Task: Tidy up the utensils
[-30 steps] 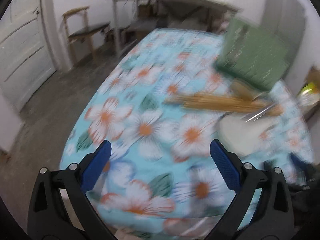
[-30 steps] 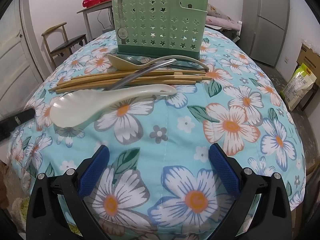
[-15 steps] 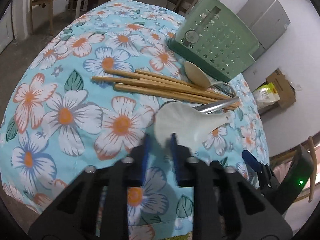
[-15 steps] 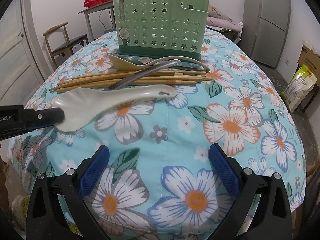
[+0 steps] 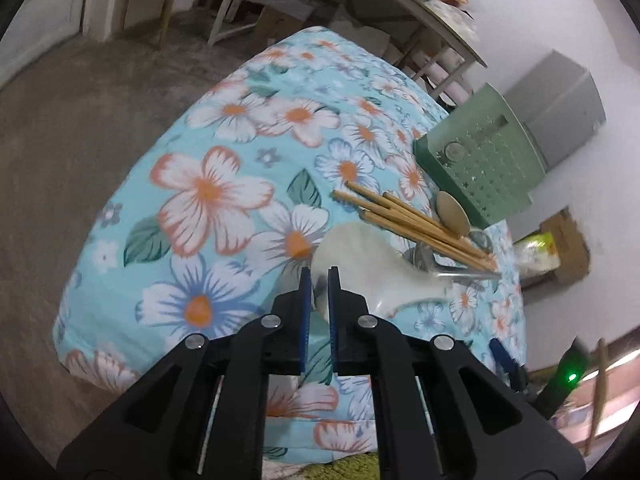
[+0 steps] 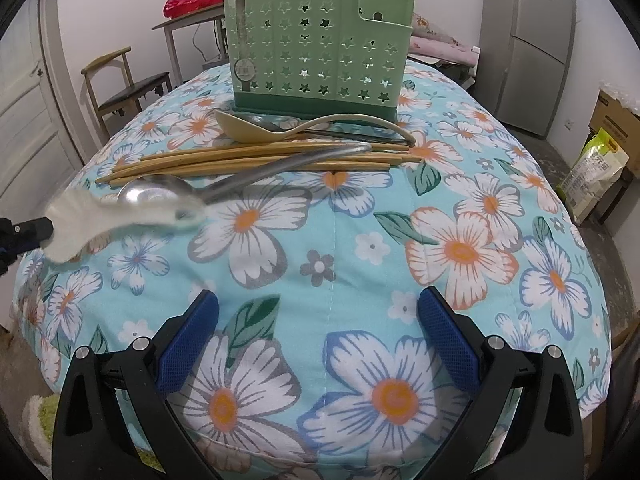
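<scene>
Grip confirmed on left gripper (image 5: 319, 280): its blue pads are clamped on the bowl end of the white ceramic soup spoon (image 5: 360, 264), though the jaws are easing apart slightly with the spoon between them. Seen from the right wrist, that spoon (image 6: 120, 216) is blurred and sits at the near left of the flower-print blue tablecloth (image 6: 460, 256), its bowl at the left table edge and its handle reaching right over the bowl of the long steel spoon (image 6: 224, 188). Steel spoon lies slantwise, its handle crossing over the bundle of bamboo chopsticks (image 6: 256, 160), which runs left to right across the table. Beyond the chopsticks rests a beige plastic spoon (image 6: 280, 126), bowl to the left, just in front of the green perforated plastic utensil holder (image 6: 316, 48); the holder stands upright at the far middle of the table. Right gripper (image 6: 318, 332) hovers over the near edge of the cloth, jaws spread wide, nothing between them. Wooden chair (image 6: 120, 88) stands far left, grey refrigerator (image 6: 528, 44) far right.
</scene>
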The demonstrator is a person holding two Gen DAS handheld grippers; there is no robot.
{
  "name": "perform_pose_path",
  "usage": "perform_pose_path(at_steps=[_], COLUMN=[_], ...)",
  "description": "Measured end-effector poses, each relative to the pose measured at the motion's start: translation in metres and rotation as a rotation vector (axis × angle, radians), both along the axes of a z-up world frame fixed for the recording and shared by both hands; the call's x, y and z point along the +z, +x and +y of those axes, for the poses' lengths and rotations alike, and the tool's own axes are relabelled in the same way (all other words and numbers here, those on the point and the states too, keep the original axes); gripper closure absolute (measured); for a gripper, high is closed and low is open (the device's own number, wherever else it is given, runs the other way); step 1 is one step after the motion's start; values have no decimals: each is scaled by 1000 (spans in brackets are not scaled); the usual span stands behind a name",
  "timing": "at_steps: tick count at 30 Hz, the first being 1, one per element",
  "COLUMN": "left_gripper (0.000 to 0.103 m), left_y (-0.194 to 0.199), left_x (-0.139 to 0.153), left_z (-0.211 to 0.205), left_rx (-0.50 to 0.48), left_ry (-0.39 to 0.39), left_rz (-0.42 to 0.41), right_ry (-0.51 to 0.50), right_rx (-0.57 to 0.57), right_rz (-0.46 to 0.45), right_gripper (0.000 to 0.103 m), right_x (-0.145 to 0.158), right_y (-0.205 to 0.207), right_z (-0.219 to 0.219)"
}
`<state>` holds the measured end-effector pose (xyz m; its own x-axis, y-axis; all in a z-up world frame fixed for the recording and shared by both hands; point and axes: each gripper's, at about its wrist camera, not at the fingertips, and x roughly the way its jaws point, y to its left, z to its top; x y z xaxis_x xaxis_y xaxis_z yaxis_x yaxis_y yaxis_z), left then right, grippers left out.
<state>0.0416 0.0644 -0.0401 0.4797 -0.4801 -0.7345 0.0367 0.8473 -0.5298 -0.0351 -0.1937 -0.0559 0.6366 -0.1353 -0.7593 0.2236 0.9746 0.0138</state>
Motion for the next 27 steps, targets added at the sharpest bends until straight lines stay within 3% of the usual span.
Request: perform_pose_path(at_steps=[3,7,11,16,19,23,27], left_gripper=[76,77,93,99,101,102,102], left_y=[5,9,10,5,1,1,7], left_x=[-7,-16,-18,-1,21,44,59], left_z=[2,0,3,16,33,59,80], left_rx=[7,19,30,21,39,83,143], left_ry=[-58,-55,-45,-77,-103,-151,-173], left_rz=[33,47,33,-21,-86,-144,-198], right_ry=[1,4,7,24,11,-54,-111], right_rx=[-1,-4,-1,24,59,164,278], right_rz=[1,2,1,30,-30,-127,-143], right_gripper=[6,6,6,6,7,16,29], right_x=[0,0,0,6,21,42,46], right_y=[0,0,0,3,1,5,21], right_z=[0,0,0,-3,0,23,53])
